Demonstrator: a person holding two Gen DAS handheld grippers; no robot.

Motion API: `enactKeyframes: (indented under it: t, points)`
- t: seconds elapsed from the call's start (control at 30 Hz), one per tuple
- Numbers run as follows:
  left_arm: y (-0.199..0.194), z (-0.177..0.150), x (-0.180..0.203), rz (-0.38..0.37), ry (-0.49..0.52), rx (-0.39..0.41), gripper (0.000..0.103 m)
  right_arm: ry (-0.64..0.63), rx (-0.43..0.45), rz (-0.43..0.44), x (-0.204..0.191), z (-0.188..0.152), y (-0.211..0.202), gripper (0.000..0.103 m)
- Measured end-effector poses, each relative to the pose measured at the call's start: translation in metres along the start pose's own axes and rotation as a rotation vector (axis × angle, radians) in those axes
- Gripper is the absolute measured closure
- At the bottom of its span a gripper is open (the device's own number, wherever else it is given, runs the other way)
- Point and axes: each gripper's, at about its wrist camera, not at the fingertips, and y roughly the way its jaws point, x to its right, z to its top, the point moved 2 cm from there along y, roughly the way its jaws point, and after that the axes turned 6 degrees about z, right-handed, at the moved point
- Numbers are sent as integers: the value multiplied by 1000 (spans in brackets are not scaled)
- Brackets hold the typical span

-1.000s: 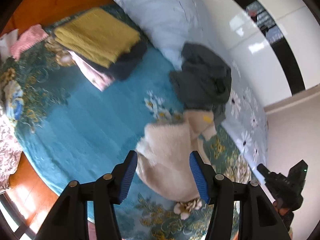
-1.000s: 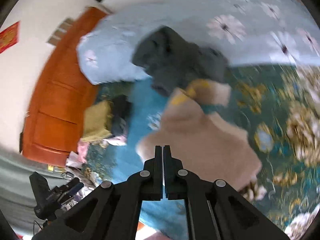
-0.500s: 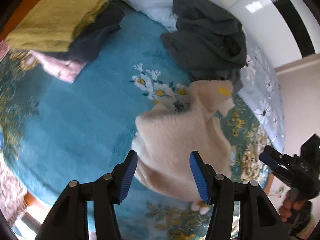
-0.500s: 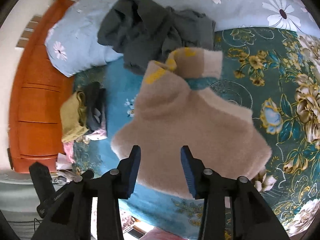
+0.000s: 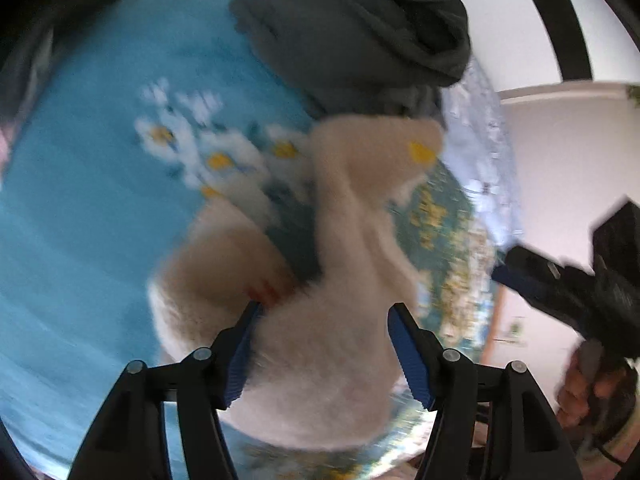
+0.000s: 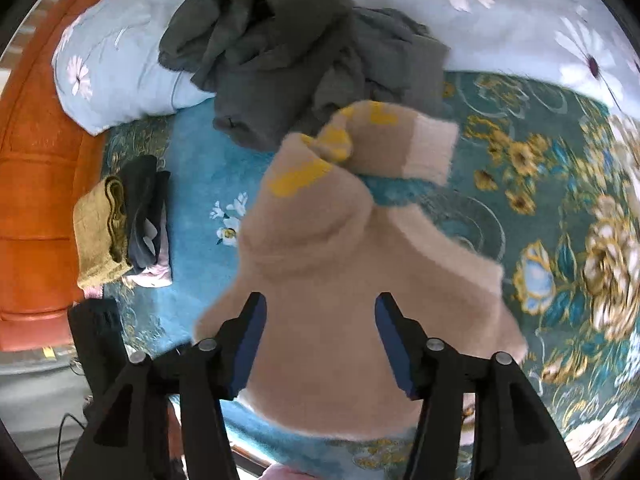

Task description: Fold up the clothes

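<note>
Both hand-held grippers, left (image 5: pixel 322 350) and right (image 6: pixel 318 344), gape empty over the sweater (image 6: pixel 344 280); pinching one fuzzy layer could drag it crooked.

Bed (image 6: pixel 192 168): beige sweater (image 6: pixel 340 280), grey garment (image 6: pixel 280 52), folded stack (image 6: pixel 120 228).

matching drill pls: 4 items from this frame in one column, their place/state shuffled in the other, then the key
1. beige fuzzy sweater
2. dark grey garment
3. mustard folded cloth
4. right gripper

A. crumpled, partly on the pale floral pillow
B. open, empty
C. on top of the folded stack by the orange headboard
D. spread on the bedspread, nearest both grippers

Pairs: 1-D, 2-A, 3-C, 4-B
</note>
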Motion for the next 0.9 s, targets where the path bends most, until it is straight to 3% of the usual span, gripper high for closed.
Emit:
enactKeyframes:
  t: [0.13, 0.33, 0.47, 0.67, 0.8, 0.9]
  points:
    - [12, -32, 4, -81, -48, -63, 36, -94, -61, -55, -26, 10, 28, 39]
    - [20, -60, 1, -36, -72, -135, 34, -264, -219, -136, -72, 13, 91, 36]
    - [-13, -50, -34, -51, -187, -72, 33, -308, -293, -184, -88, 6, 127, 36]
    - [-70, -51, -105, 17, -380, 70, 32, -278, -352, -322, -87, -9, 178, 33]
    - [-97, -57, -143, 33, -512, 135, 32, -253, -340, -427, -83, -16, 195, 33]
    - [-102, -56, -151, 32, -533, 145, 32, -266, -320, -504, -68, -16, 190, 34]
